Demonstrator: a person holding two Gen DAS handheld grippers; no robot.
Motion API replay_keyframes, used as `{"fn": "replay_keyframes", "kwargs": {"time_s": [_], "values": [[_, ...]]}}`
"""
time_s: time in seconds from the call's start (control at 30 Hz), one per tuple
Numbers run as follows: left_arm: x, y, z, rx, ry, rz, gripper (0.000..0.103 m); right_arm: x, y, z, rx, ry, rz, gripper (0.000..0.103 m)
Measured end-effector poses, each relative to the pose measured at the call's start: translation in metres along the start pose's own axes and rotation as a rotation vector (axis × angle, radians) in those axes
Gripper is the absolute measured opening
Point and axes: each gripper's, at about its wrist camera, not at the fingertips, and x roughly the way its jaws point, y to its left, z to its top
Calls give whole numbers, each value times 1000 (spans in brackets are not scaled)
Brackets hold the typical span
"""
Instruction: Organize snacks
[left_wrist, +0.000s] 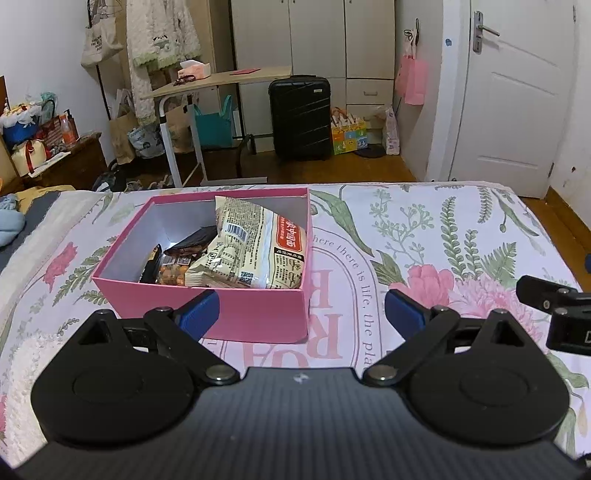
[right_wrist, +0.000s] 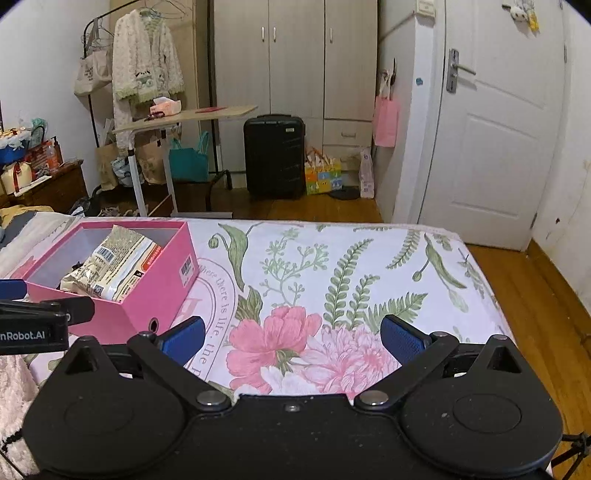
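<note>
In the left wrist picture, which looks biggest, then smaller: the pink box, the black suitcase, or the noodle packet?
1. pink box
2. noodle packet
3. black suitcase
The suitcase stands far back, so it only looks small here.

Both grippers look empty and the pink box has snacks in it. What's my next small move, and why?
Probably lift both grippers back and scan for leftovers. The left gripper and right gripper are open and empty, the noodle pack already lies in the box, and no loose snack shows on the bedspread.

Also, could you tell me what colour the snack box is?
Pink snack box, seen best from the left wrist.
</note>
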Motion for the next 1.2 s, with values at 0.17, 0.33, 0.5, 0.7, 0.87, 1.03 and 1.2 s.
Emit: {"fn": "replay_keyframes", "kwargs": {"time_s": [0.17,0.33,0.5,0.7,0.87,1.03,1.2], "values": [[-4,-2,-3,19,-38,14,97,-3,3,-1,15,-5,-2,102],[1,0,-7,20,-18,64,97,-2,6,-7,14,4,-22,102],[5,5,-9,-2,6,44,97,0,3,-10,32,13,-16,102],[10,7,-12,-2,26,21,97,3,-1,-11,49,12,-13,102],[8,5,-13,14,22,9,97,5,1,-12,48,17,-21,102],[9,5,-13,11,22,2,97,4,4,-12,34,12,-24,102],[10,5,-13,7,27,2,97,5,4,-12,30,16,-26,102]]}}
